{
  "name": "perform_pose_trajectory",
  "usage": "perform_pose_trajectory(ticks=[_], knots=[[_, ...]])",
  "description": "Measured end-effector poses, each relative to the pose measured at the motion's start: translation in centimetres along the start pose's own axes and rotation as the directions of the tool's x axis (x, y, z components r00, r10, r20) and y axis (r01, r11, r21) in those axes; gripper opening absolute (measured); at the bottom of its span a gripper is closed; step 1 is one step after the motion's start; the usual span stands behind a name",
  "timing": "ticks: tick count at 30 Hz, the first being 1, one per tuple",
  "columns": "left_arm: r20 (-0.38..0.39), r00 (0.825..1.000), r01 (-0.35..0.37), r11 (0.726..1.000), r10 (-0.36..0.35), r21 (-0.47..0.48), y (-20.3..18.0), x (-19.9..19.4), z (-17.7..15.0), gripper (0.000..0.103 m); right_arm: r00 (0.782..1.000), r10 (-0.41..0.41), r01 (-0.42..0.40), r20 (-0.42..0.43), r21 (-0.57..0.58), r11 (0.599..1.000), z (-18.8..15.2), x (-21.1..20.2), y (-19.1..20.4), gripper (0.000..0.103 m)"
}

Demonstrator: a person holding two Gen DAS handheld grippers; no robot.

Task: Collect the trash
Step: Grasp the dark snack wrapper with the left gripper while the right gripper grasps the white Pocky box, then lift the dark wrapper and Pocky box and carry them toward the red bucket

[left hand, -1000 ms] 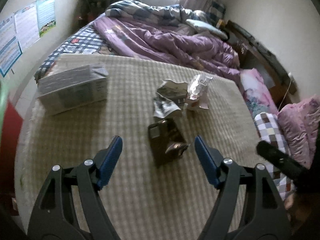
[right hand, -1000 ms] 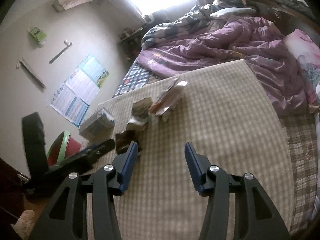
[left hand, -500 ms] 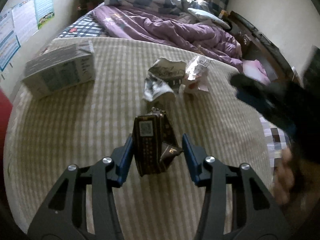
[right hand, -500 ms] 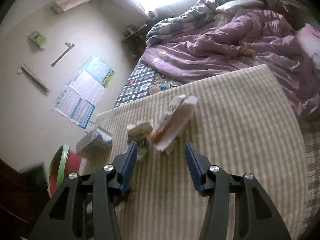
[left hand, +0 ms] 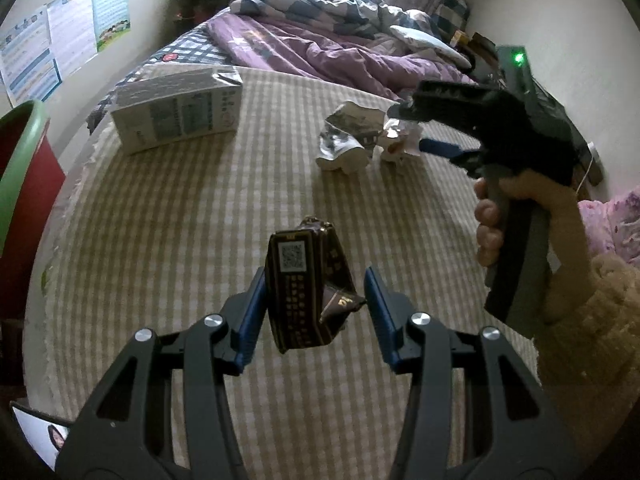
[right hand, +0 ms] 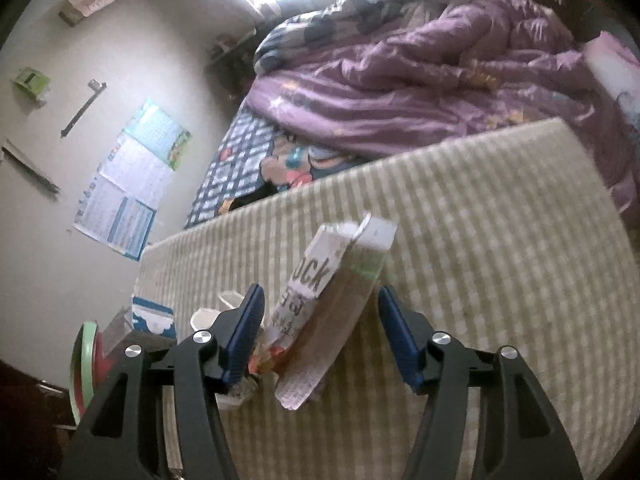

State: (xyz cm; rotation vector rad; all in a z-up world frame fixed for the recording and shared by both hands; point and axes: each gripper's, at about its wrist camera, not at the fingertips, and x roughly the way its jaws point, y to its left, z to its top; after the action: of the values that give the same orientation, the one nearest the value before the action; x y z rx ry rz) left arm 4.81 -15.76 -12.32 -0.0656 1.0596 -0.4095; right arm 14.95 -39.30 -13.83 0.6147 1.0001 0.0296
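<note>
L gripper (left hand: pixel 316 304) is clamped on a crumpled dark-brown snack wrapper (left hand: pixel 306 288), lifted off the checked beige mat (left hand: pixel 180 220). R gripper (right hand: pixel 320 332) has its jaws apart, just been widening, straddling a flattened white carton (right hand: pixel 332 308) w/o pressing it. Carton's long axis runs away from the jaws, leaning right, so pads face its flat sides; closing should catch it. Crumpled paper (left hand: pixel 346 140) sits just left of it, nearer the R hand (left hand: pixel 516 216). Red bin w/ green rim (left hand: pixel 20 160) is off the mat's left edge.

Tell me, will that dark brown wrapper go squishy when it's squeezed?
Probably. The dark brown wrapper is already crumpled and dented, so it likely bends easily. It looks empty, so probably light. Its shiny surface might slip between the left gripper pads.
</note>
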Motion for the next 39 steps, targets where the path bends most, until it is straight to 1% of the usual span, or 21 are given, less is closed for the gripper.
perform_pose_trajectory(ticks=[1,3,5,7,13,16,20,26,31,39], knots=[[0.000,1.000,0.001,1.000,-0.001,-0.008,0.3,-0.1,0.0,0.046,1.000,0.000,-0.001,-0.013,-0.004,1.000,0.0,0.3,-0.1,0.048],[-0.006,1.000,0.003,1.000,-0.003,-0.018,0.5,0.0,-0.1,0.046,1.000,0.009,-0.009,-0.020,-0.010,1.000,-0.4,0.4,0.0,0.042],[-0.011,1.000,0.005,1.000,-0.005,-0.021,0.5,0.0,-0.2,0.046,0.999,0.029,-0.029,-0.026,-0.019,0.999,-0.6,0.1,0.2,0.033],[-0.015,1.000,0.008,1.000,-0.009,-0.021,0.5,0.1,-0.2,0.046,0.999,0.038,-0.039,-0.021,-0.025,0.999,-0.8,-0.6,0.3,0.031],[-0.005,1.000,0.018,1.000,-0.018,-0.013,0.4,-0.2,-0.2,0.046,0.999,0.048,-0.046,0.025,-0.054,0.997,-2.2,-3.6,0.5,0.030],[0.004,1.000,0.020,1.000,-0.020,-0.012,0.4,-0.4,-0.2,0.046,0.998,0.031,-0.026,0.050,-0.102,0.994,-3.4,-5.2,0.9,0.030],[0.016,1.000,0.022,1.000,-0.022,-0.009,0.6,-0.9,-0.2,0.046,0.996,0.031,-0.018,0.083,-0.145,0.989,-5.0,-7.2,1.5,0.030],[0.037,0.999,0.017,1.000,-0.016,-0.015,0.9,-1.5,0.0,0.046,0.995,0.048,-0.027,0.092,-0.212,0.977,-7.7,-9.1,3.3,0.030],[0.071,0.997,0.010,1.000,-0.009,-0.020,1.0,-2.5,0.2,0.046,0.993,0.073,-0.048,0.094,-0.247,0.968,-10.0,-10.2,4.9,0.030],[0.127,0.992,-0.017,1.000,0.019,-0.020,1.7,-4.2,0.3,0.046,0.992,0.091,-0.064,0.088,-0.270,0.961,-11.3,-10.5,6.7,0.031]])
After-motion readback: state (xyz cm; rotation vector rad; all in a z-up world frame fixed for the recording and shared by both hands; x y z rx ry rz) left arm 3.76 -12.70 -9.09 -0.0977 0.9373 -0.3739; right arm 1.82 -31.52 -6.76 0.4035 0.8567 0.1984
